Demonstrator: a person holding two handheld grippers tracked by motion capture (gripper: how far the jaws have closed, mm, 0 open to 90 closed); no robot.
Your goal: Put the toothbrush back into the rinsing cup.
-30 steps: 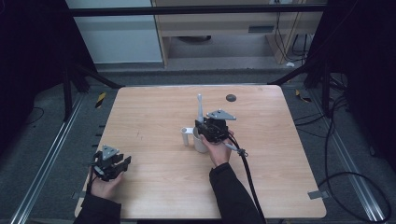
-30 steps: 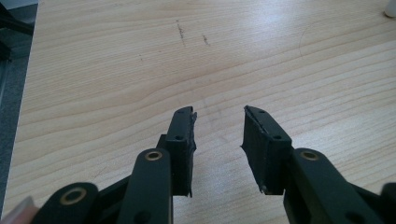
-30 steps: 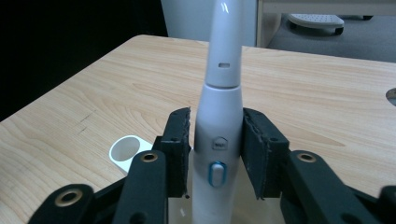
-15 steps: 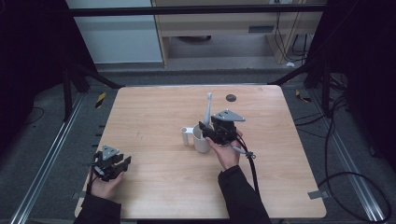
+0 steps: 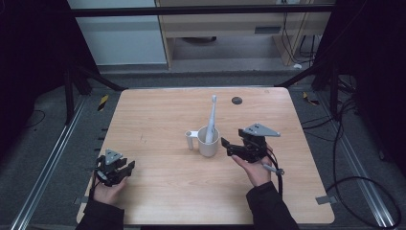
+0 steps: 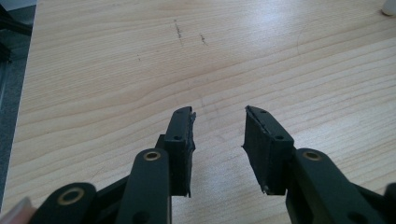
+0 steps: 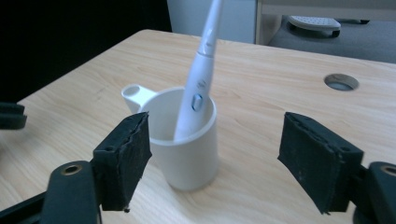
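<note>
A white cup (image 5: 208, 143) with a side handle (image 5: 190, 138) stands near the middle of the wooden table (image 5: 158, 115). A white electric toothbrush (image 5: 211, 116) stands in it, head up, leaning against the rim. My right gripper (image 5: 228, 147) is just right of the cup, open, with its jaws pointed at it. In the right gripper view the cup (image 7: 186, 144) and toothbrush (image 7: 201, 79) stand beyond the open right gripper (image 7: 215, 136), apart from both jaws. My left gripper (image 5: 125, 168) rests near the front left edge, open and holding nothing. The left gripper view shows the left gripper (image 6: 219, 116) over bare wood.
A dark round hole (image 5: 236, 100) lies in the table top behind the cup, also seen as the hole (image 7: 342, 82) in the right gripper view. Black frame posts stand at both back corners. A cable (image 5: 278, 179) trails from the right gripper.
My right gripper has pulled back from the cup, to the right and toward the person. The toothbrush has tipped from near upright to leaning right. The left gripper has not moved.
</note>
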